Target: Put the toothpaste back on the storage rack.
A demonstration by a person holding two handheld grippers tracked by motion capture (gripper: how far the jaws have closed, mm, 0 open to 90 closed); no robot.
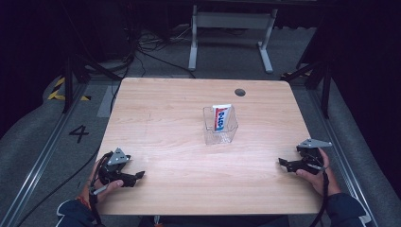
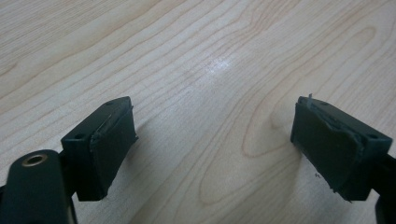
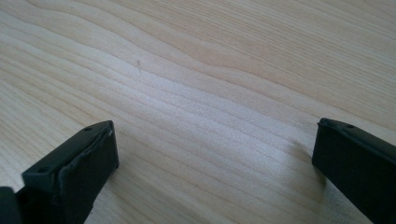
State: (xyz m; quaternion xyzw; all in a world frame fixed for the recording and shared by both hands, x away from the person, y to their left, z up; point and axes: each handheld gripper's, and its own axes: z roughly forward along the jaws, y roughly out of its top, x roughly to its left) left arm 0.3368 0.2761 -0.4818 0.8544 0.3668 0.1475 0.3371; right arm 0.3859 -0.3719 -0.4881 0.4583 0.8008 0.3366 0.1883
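Observation:
A clear plastic box [image 1: 220,125] stands near the middle of the wooden table [image 1: 165,132], with a white, red and blue tube [image 1: 221,117] upright inside it. My left gripper [image 1: 139,176] rests near the table's front left corner, held by a hand, its tips pointing right. In the left gripper view its jaws stand wide apart over bare wood, so the left gripper [image 2: 212,140] is open and holds nothing. My right gripper [image 1: 282,162] sits near the front right edge, pointing left. The right gripper [image 3: 215,158] is open too, nothing between its pads.
A dark round hole [image 1: 239,92] marks the table's far right part. Beyond the far edge stands a white table frame [image 1: 231,35] on a grey floor with cables. Metal rails run along both sides of the table.

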